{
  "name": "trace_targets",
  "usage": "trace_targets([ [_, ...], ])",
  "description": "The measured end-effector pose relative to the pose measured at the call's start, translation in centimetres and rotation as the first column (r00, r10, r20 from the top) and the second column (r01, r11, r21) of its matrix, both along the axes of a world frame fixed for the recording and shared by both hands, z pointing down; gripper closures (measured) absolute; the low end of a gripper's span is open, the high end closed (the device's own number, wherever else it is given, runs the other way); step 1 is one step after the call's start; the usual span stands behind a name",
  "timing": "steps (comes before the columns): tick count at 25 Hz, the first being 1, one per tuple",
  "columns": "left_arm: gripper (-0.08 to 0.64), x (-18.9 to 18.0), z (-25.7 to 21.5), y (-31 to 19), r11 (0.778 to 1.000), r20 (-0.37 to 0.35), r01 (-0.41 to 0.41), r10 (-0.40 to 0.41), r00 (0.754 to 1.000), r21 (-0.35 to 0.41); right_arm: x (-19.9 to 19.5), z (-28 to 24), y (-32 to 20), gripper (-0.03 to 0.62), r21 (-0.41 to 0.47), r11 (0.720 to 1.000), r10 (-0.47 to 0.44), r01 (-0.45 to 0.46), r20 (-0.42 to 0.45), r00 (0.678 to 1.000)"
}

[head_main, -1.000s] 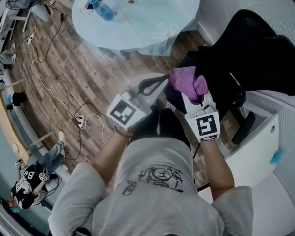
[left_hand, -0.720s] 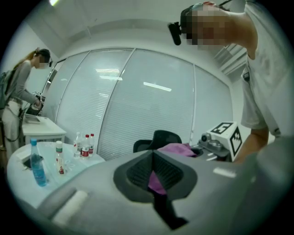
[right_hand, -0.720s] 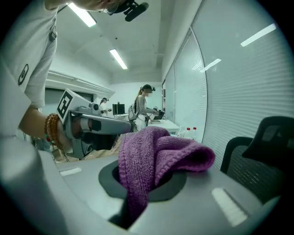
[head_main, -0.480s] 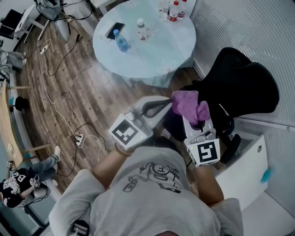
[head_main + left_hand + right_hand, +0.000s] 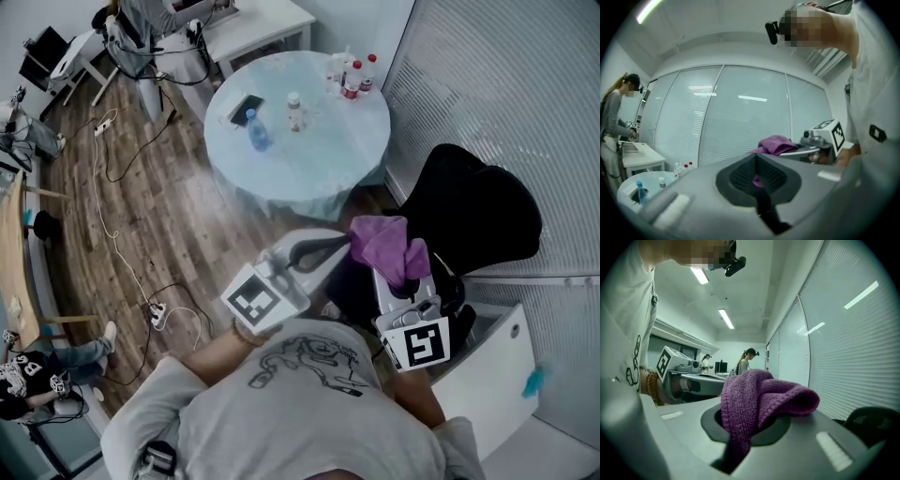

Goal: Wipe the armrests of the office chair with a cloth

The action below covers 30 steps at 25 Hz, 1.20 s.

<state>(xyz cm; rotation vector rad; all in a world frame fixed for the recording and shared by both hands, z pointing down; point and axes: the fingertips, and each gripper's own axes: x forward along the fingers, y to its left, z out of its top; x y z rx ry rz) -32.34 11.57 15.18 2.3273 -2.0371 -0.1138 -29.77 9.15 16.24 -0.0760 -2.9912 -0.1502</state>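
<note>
Wood floor [image 5: 169,216], blinds wall, round tabletop [image 5: 319,159] with bottles just left of the office chair [image 5: 478,216].

Head view: the right gripper [image 5: 398,270] is at the chair's left edge. A purple cloth [image 5: 384,242] is bunched at its tip and looks clear of the chair. The left gripper [image 5: 333,246] is farther left of the chair, tip beside the cloth.

Left gripper view: fingers pressed together with nothing gripped; purple shows through the gap.

Right gripper view: fingers pinch the cloth, folds draped over them.

Progress: the cloth is in hand, but no armrest is clearly visible or touched. Wiping likely hasn't started, so both armrests are left.

Wood-plank floor [image 5: 178,216] from 9 to 11 o'clock. Round pale table [image 5: 319,159] at 12. Slatted blinds [image 5: 487,94] at 2. Ceiling strip lights [image 5: 727,318] lit.
</note>
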Motion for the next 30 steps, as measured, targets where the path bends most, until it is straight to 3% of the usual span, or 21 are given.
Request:
trace_targets([
  [8,0.560,1.0,-2.8,0.9,1.000,0.023,-0.012,0.011,1.000,0.011,1.5,-3.0,0.8,0.561,0.008,1.000,0.012,-0.012,0.038,0.999],
  [30,0.560,0.8,-2.5,0.0,1.000,-0.007,-0.003,0.003,1.000,0.003,1.6,-3.4,-0.7,0.561,0.011,0.999,0.031,-0.031,0.033,0.999],
])
